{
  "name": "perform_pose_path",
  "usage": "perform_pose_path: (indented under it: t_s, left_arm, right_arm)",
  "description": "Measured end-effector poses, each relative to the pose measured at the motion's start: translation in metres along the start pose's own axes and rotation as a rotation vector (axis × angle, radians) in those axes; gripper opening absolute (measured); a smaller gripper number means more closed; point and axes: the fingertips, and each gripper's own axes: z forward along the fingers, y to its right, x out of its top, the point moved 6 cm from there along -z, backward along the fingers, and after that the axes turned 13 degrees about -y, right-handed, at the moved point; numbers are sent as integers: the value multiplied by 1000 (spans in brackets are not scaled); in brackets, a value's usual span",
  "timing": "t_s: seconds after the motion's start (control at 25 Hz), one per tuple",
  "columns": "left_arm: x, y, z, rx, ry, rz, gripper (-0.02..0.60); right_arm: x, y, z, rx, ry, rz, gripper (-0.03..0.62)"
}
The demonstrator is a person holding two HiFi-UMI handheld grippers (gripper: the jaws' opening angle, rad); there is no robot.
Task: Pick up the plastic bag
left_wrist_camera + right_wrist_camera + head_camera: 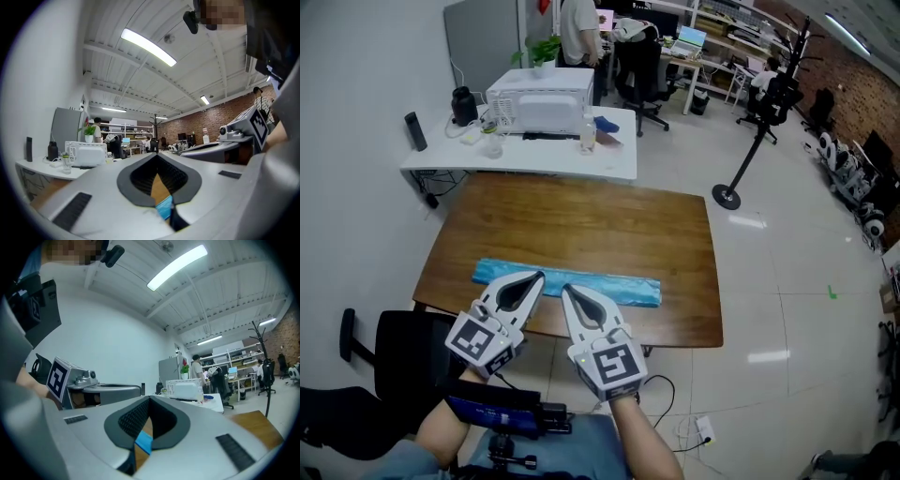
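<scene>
A long blue plastic bag (609, 286) lies flat along the near side of the brown wooden table (581, 220). Both grippers reach in from the front edge, side by side, with their tips down on the bag's left half. My left gripper (541, 276) has its jaws closed together, and a strip of blue bag (164, 206) shows through the gap behind its tips. My right gripper (565, 290) is also closed tip to tip, with the blue bag (144, 442) showing through its gap. The thin film pinched at the tips is hidden by the jaws.
Behind the wooden table is a white table (614, 164) with a white appliance (541, 101), a black bottle (464, 105) and small items. A black chair (403, 361) sits at the near left. A stand with a round base (727, 195) is on the floor to the right.
</scene>
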Motion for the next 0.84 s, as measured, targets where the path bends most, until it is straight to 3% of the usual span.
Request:
perform_pose_path:
  t_s: [0.84]
  left_arm:
    - [-10,-6,3,-4,11,-13,8]
  right_arm:
    - [-1,-1,1,-17,-15,-26,2]
